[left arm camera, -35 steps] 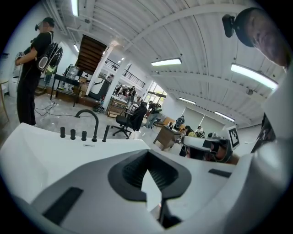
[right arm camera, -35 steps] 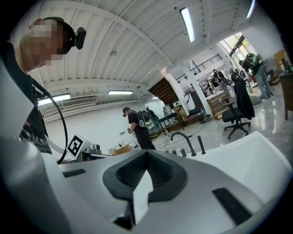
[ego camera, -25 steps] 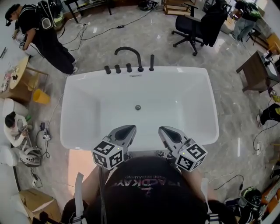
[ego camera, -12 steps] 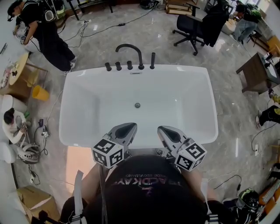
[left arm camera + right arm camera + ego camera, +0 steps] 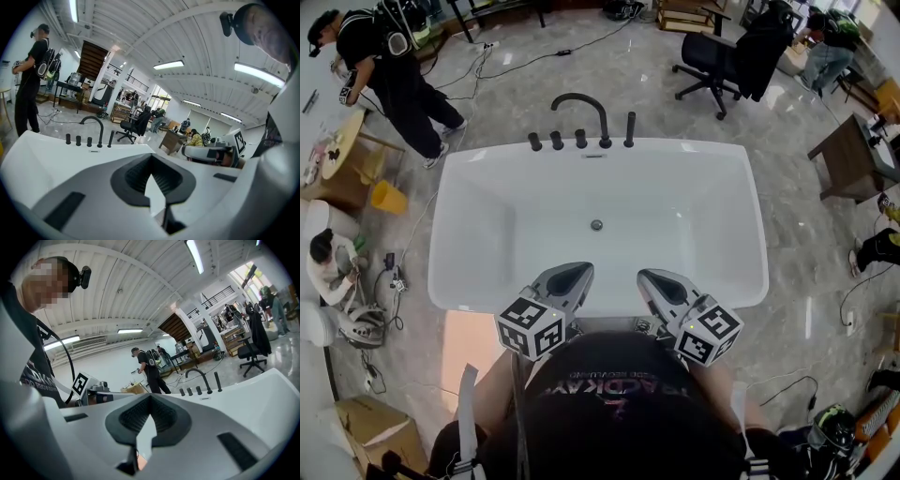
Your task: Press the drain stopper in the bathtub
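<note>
The white bathtub (image 5: 487, 225) lies straight ahead of me in the head view. Its small round metal drain stopper (image 5: 596, 225) sits in the middle of the tub floor. A black arched faucet (image 5: 581, 114) with several black knobs stands on the far rim, and shows again as the faucet (image 5: 93, 129) and the faucet (image 5: 199, 378). My left gripper (image 5: 574, 275) and right gripper (image 5: 656, 279) hover side by side over the near rim, well short of the stopper. Both are shut and hold nothing. In the gripper views the left gripper (image 5: 151, 158) and right gripper (image 5: 150, 400) point over the tub towards the faucet.
A person in black (image 5: 398, 80) stands beyond the tub's far left corner. Another person (image 5: 328, 267) crouches on the floor at the left, near a yellow bucket (image 5: 386, 202). A black office chair (image 5: 722, 61) and a wooden table (image 5: 848, 150) stand at the right, and cables trail over the floor.
Both grippers stay in place over the near rim. The standing person at the back left has taken a step, and my view has shifted slightly.
</note>
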Action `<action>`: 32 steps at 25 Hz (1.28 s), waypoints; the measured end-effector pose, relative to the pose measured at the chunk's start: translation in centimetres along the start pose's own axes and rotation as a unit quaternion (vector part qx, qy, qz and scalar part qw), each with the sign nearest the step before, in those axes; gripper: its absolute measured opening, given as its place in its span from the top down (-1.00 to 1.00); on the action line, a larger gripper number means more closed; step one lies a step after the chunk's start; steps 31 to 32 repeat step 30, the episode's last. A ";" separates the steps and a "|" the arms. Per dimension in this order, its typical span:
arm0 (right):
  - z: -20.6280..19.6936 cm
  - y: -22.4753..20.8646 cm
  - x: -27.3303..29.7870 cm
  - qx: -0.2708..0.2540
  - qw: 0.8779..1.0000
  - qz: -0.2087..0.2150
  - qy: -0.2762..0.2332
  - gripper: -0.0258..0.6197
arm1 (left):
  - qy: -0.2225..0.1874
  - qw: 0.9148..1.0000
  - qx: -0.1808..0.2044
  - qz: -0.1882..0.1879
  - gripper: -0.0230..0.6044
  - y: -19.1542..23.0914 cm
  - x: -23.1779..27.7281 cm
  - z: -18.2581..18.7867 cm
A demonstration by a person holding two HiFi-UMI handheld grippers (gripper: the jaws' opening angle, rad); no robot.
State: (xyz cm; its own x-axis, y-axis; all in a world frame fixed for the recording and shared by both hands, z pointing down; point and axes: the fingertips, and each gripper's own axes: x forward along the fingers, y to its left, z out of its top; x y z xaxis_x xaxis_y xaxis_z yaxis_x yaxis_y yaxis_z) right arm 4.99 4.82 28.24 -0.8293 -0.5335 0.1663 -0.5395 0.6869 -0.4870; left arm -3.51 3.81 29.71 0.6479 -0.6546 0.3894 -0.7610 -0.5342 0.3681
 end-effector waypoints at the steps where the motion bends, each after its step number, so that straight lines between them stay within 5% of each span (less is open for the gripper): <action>1: 0.0 0.0 0.0 0.000 1.000 0.000 0.001 0.89 | 0.000 1.000 0.000 0.000 0.91 0.0 0.0 0.0; 32: -0.6 0.2 0.3 0.006 1.000 0.003 0.004 0.89 | 0.000 1.000 0.011 0.009 0.91 0.2 -0.5 -0.1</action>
